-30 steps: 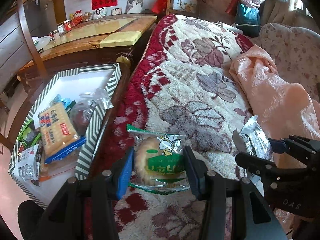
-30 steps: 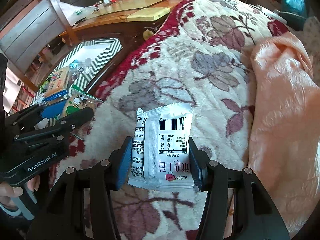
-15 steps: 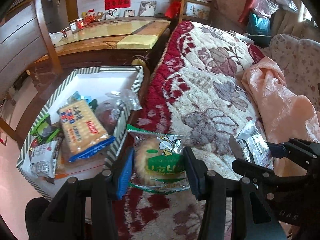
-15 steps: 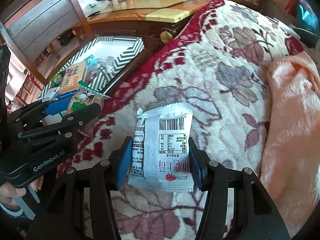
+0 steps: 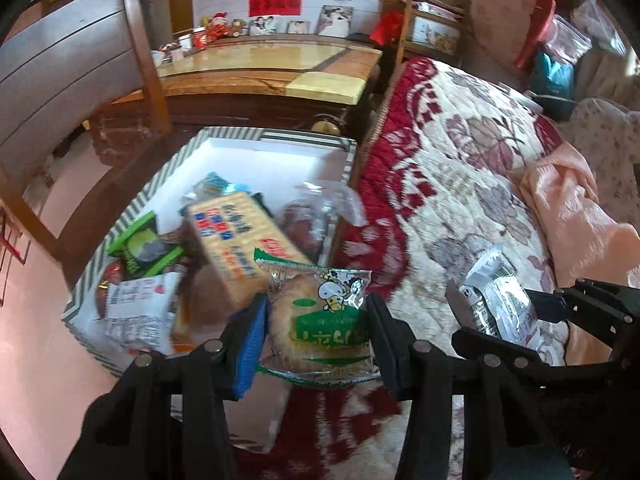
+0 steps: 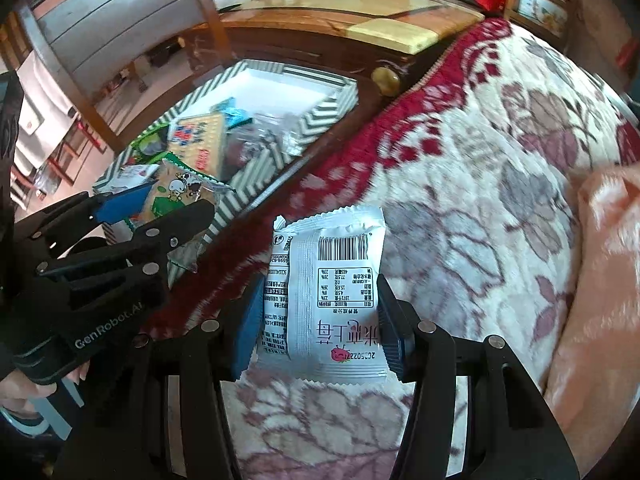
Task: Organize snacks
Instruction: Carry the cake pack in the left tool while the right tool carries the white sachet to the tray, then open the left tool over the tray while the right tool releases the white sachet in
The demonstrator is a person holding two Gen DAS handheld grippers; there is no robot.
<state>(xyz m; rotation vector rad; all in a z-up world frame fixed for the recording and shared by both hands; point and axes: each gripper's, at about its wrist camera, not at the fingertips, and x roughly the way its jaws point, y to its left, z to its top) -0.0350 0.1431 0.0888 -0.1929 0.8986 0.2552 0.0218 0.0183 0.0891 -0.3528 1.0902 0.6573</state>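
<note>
Left gripper (image 5: 318, 330) clamped on a green cake packet (image 5: 322, 316), fingers pressing both side edges, packet upright between them. Right gripper (image 6: 320, 320) clamped the same way on a white sachet (image 6: 326, 300), barcode side facing the camera, long axis running along the fingers.

Key relation: the striped box (image 5: 348, 152) sits ahead and to the left of both grippers, beside the bed edge and lower than the blanket (image 5: 460, 184). Left gripper is nearer; in the left wrist view the cake packet overlaps the box's near right corner, so it looks to be at or just over the rim. Right gripper hangs over the blanket, with the box well off to its left and the left gripper between it and the box.

Box already holds a cracker pack (image 5: 236, 240), a green pack (image 5: 140, 248), a white pack (image 5: 136, 312) and a clear bag (image 5: 316, 216); its far end is bare white.

Judgement: left should drop first, moving forward and left past the rim; right then needs to cross leftward. Risk: the packet catches the rim and lands on the floor.
</note>
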